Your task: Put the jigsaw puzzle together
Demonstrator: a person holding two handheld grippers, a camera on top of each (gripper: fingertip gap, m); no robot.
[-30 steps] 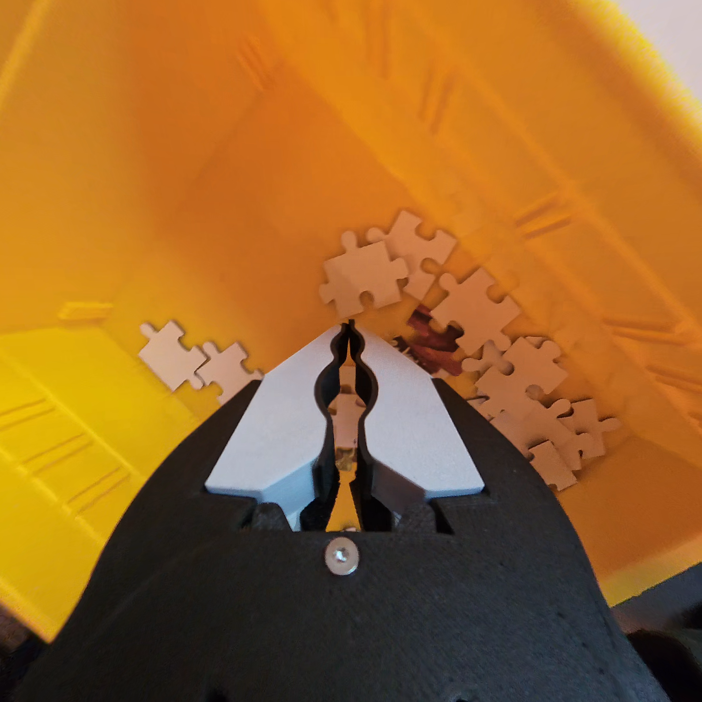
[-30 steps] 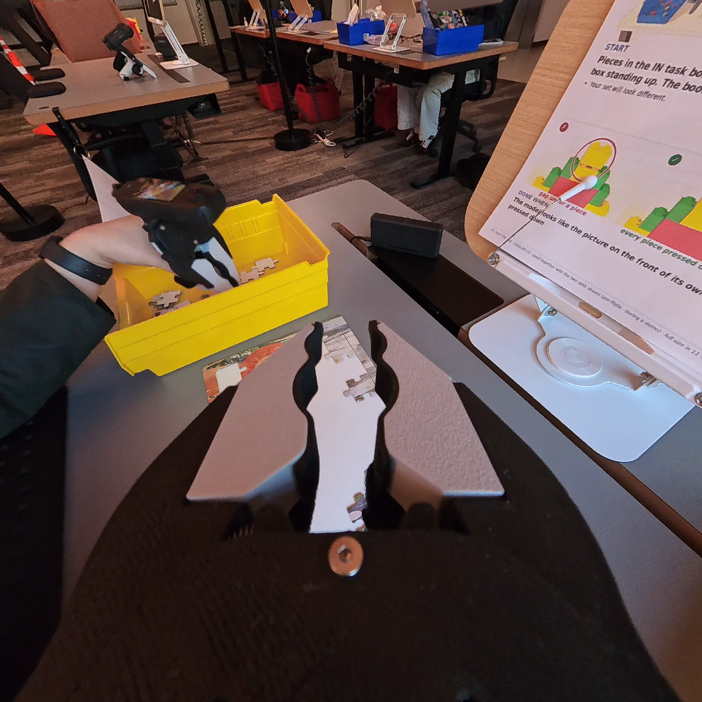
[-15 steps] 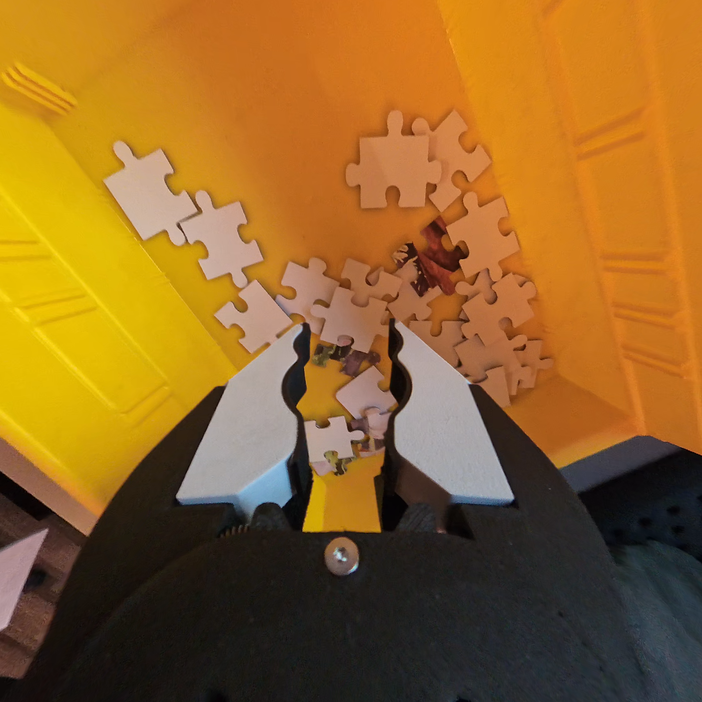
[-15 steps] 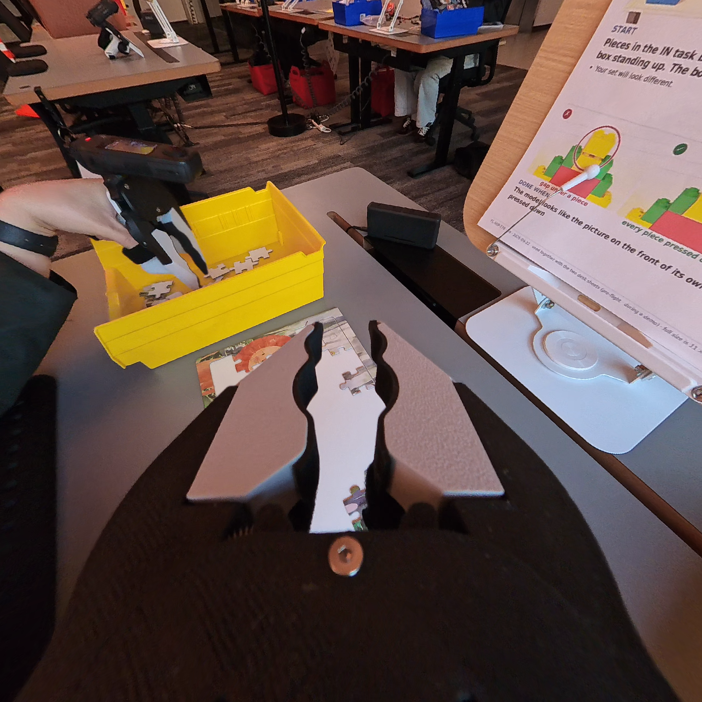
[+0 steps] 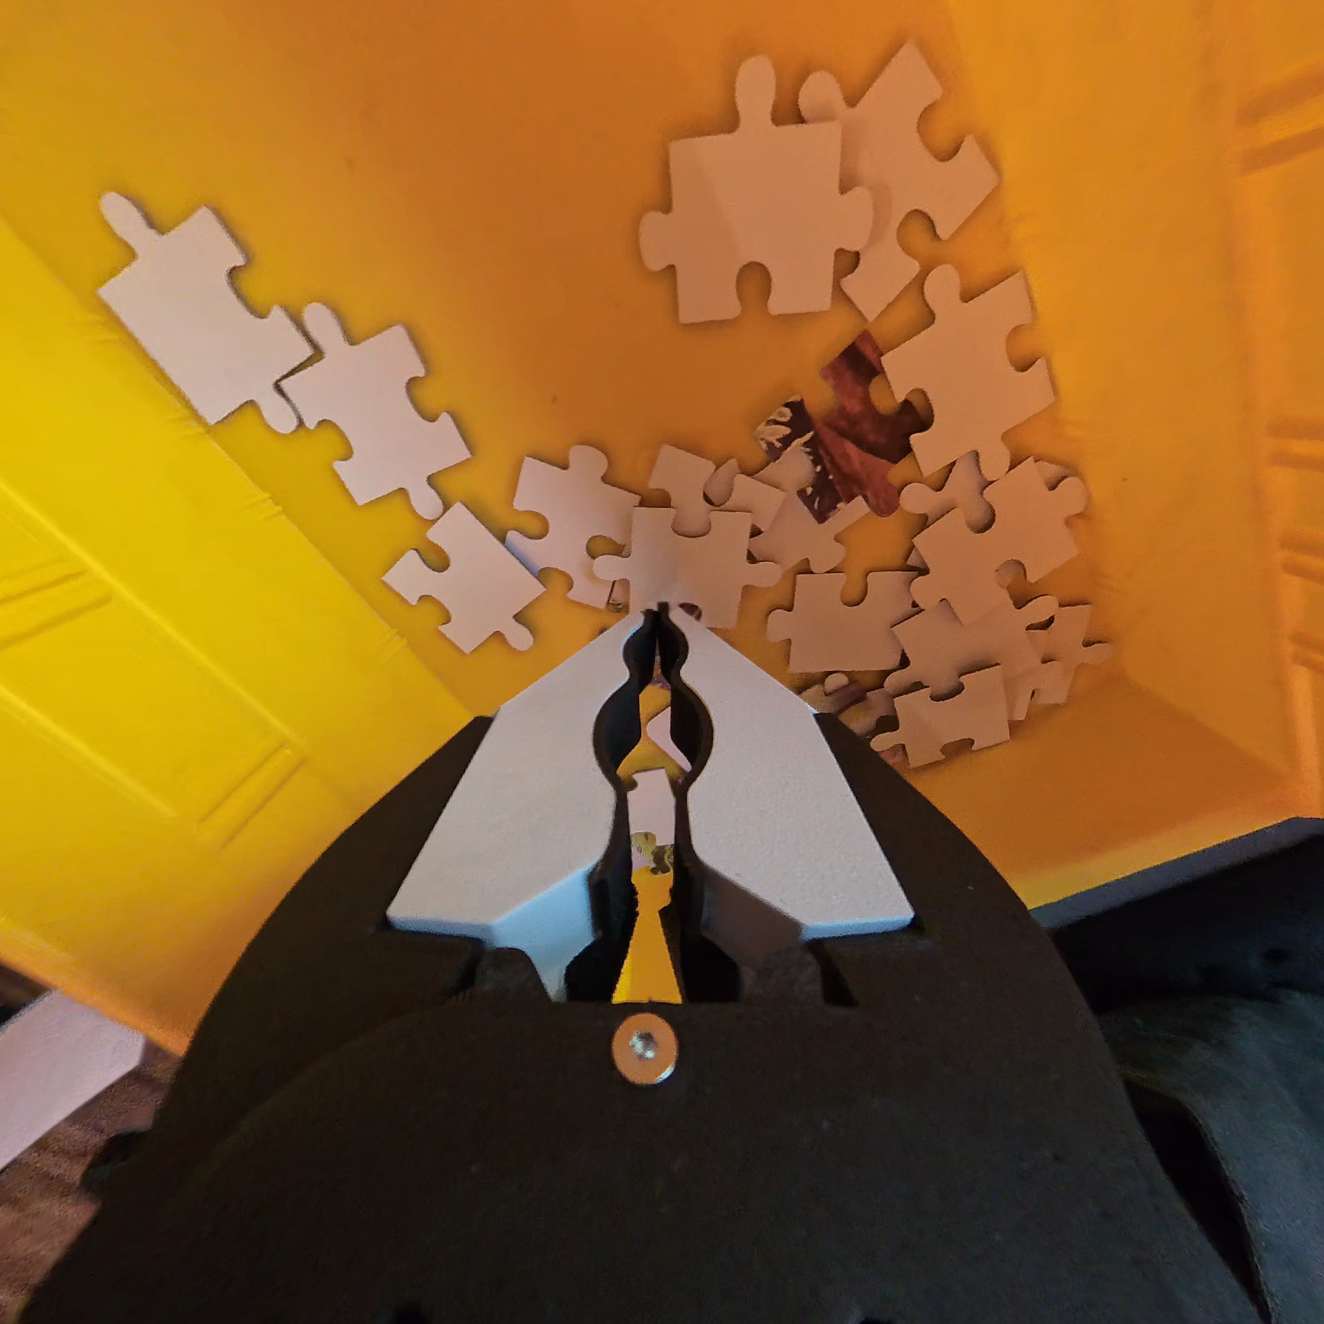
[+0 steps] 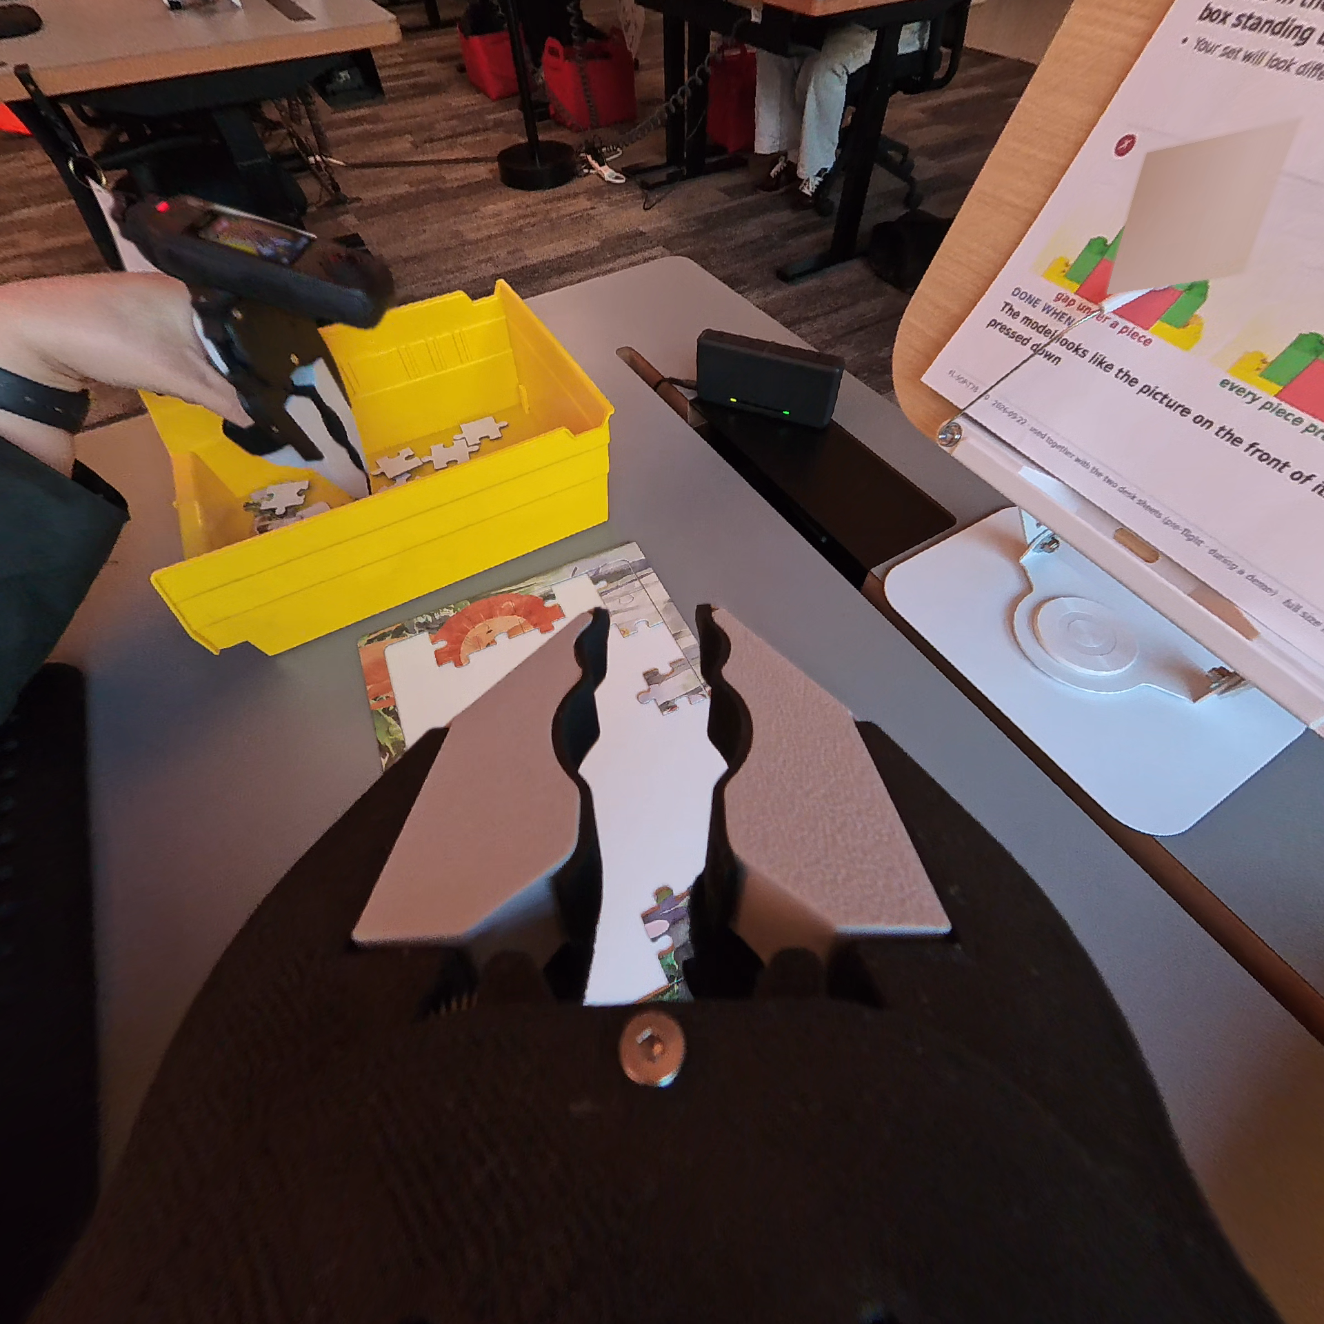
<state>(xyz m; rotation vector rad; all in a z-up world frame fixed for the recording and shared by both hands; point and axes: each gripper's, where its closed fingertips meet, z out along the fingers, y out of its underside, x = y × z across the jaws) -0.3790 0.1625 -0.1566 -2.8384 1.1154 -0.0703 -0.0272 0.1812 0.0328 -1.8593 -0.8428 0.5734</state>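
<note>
In the left wrist view my left gripper (image 5: pixel 659 609) is down inside the yellow bin (image 5: pixel 358 143), among several loose puzzle pieces lying white side up. Its fingertips are shut on the near edge of one white puzzle piece (image 5: pixel 684 566), which lies on top of the others. A piece (image 5: pixel 860 430) lying picture side up sits further back. In the right wrist view the left gripper (image 6: pixel 344 458) reaches into the bin (image 6: pixel 401 552). My right gripper (image 6: pixel 652 616) is open and empty, hovering over the puzzle board (image 6: pixel 466 680), which has an orange arch section (image 6: pixel 494 623) and a few grey pieces in place.
A black box (image 6: pixel 766 376) and a dark slot lie behind the board on the grey table (image 6: pixel 229 752). A white stand (image 6: pixel 1089 645) with an instruction sheet (image 6: pixel 1182 286) is at the right. A person's hand (image 6: pixel 107 337) holds the left gripper. Left tips to right tips: about 40 cm.
The left gripper moved over the pile, opened around a white piece, then shut at its near edge. The right gripper stayed open and barely moved over the board.
</note>
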